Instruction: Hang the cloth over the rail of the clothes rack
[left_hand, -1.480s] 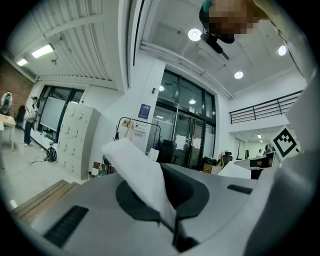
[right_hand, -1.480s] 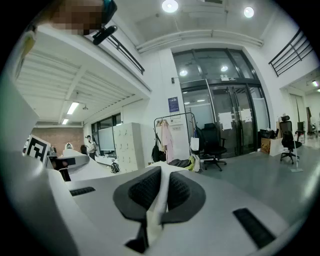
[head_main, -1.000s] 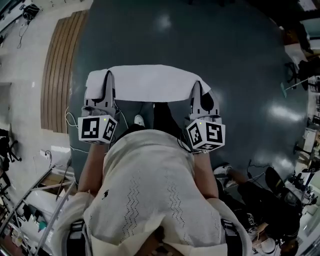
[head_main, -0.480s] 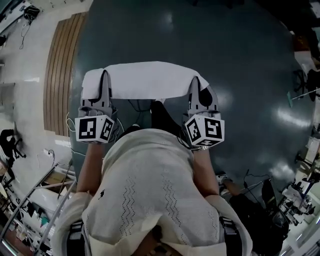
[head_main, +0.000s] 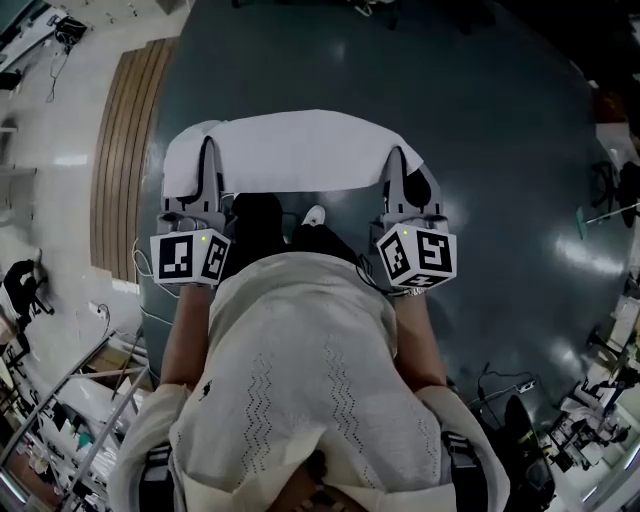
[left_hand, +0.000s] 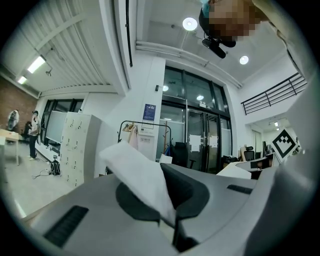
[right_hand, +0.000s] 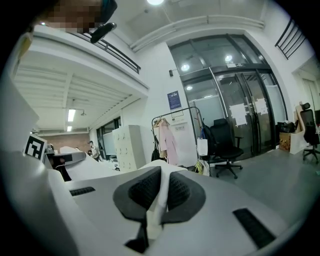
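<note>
Both ends of the white cloth (head_main: 290, 150) are pinched, one in the shut left gripper (left_hand: 171, 217), one in the shut right gripper (right_hand: 158, 202); it spans flat between them above the glossy dark floor (head_main: 480, 150). We recommend holding the soft, limp fabric taut, raising it above the thin dark rail of the clothes rack (left_hand: 139, 121) ahead, then draping it evenly
</note>
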